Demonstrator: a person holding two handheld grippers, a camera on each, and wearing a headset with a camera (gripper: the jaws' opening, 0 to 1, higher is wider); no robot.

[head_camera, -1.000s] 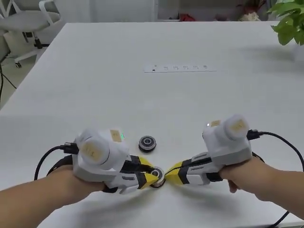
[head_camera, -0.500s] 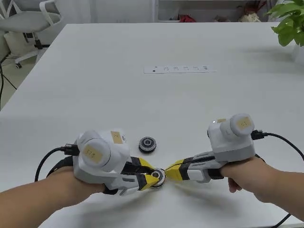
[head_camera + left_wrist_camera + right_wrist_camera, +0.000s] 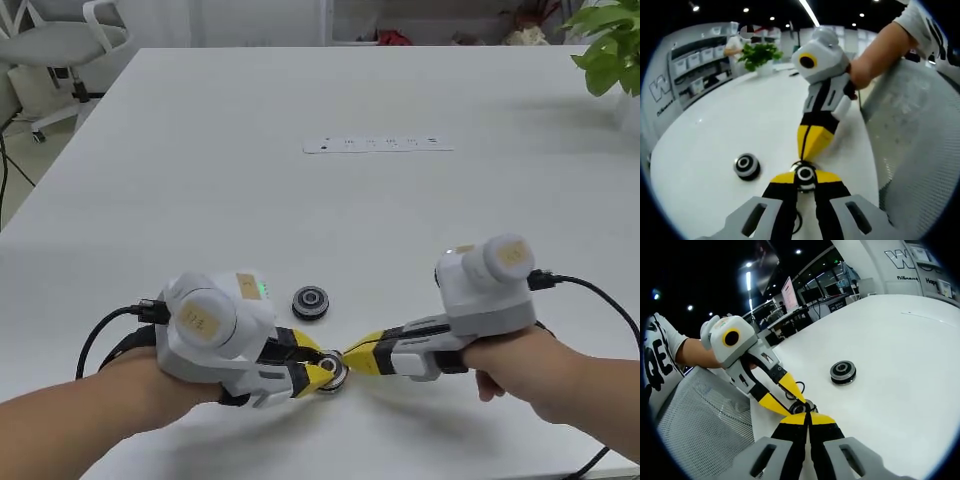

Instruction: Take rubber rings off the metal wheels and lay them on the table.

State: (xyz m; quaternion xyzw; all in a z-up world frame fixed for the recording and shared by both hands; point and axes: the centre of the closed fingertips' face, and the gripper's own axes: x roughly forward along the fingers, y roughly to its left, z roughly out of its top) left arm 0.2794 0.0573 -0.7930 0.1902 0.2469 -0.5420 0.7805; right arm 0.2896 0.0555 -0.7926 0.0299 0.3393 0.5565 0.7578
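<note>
Near table [image 3: 400,220] edge, left fingers [image 3: 782,178] tight around wheel [image 3: 805,175], right fingers [image 3: 822,419] tight on ring [image 3: 801,163].

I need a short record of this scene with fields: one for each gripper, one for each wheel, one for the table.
left gripper: shut on held wheel
right gripper: jaws together, tips at the held wheel's rim; whether they pinch its ring is unclear
held wheel: between the left jaws, low over the table
loose wheel: flat on the table, apart from both grippers, black ring on it
table: white; power strip lies farther back
</note>
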